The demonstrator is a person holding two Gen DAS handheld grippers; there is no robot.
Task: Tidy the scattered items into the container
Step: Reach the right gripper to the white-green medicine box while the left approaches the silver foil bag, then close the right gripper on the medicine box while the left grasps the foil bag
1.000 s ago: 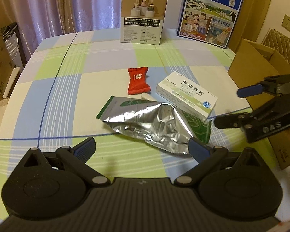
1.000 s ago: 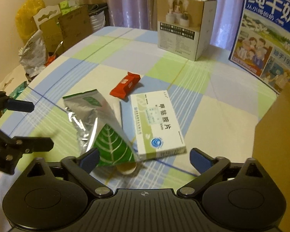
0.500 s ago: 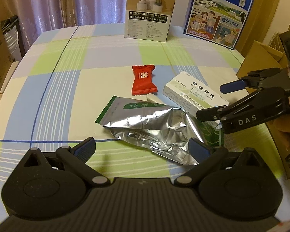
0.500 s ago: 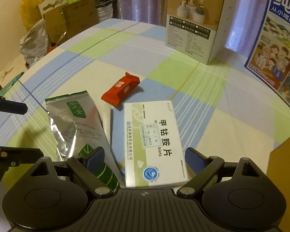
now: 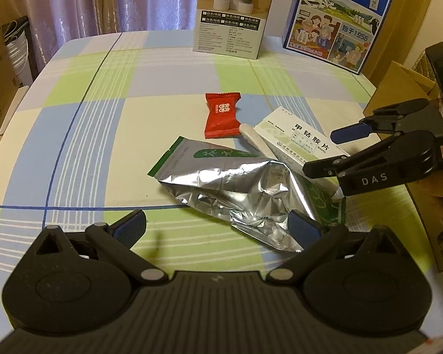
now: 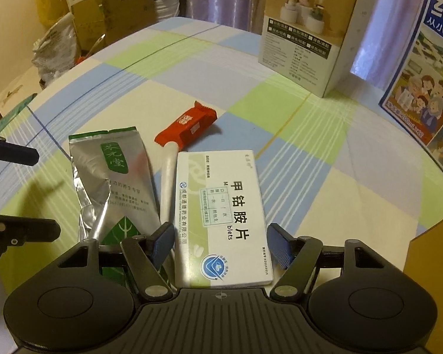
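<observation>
Checked blue-green-cream cloth on the worktop (image 5: 109, 135), purple curtains (image 5: 109, 3) behind. White-green flat medicine box (image 6: 221, 218) lies mid-worktop, long axis running away from right gripper (image 6: 220, 244), whose jaws sit wide either side of its near end, no contact seen. Left gripper (image 5: 218, 224): jaws wide, hovering by crumpled silver foil pouch (image 5: 239, 188).

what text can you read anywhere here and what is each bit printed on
"甲钴胺片": white medicine box; its smaller print is unreadable.
"纯牛奶", "始于1956": blue milk carton.
"DAS": right claw, open around the medicine box.
Silver tea pouch: green label characters too stylised to read.
Red candy wrapper and humidifier box: print too small.
</observation>
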